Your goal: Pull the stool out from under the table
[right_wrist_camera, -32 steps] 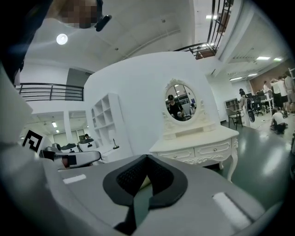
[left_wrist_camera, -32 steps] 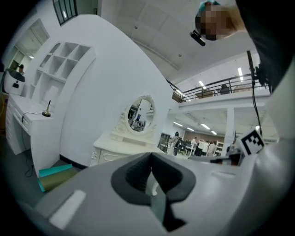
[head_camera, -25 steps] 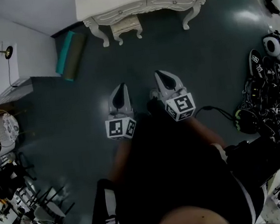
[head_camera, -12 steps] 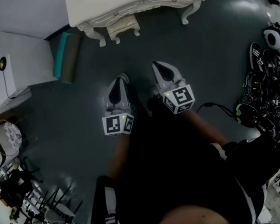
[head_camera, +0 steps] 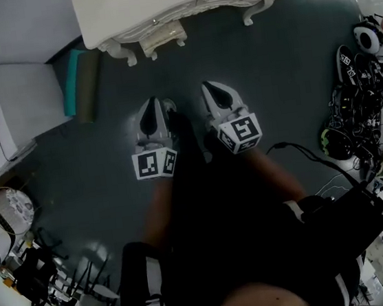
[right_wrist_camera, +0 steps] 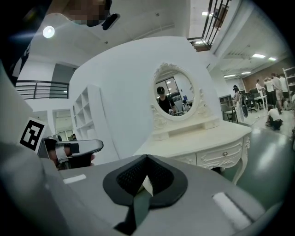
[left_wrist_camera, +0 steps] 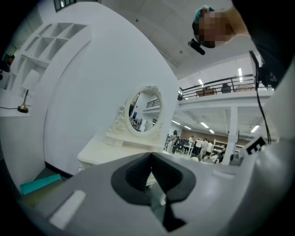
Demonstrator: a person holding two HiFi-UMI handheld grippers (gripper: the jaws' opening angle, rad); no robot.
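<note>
both left gripper (head_camera: 152,105) and right gripper (head_camera: 212,88) (jaws together) face the stool (head_camera: 162,36).

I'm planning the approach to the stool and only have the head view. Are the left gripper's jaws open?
Observer: No. The left gripper view shows the left gripper with its jaws together and nothing between them.
Operator: And the right one?
Observer: The right gripper is shut too, and empty.
Operator: Is anything on the table that I can't see from above?
Observer: An oval mirror in a carved white frame stands upright at the back of the table top.
</note>
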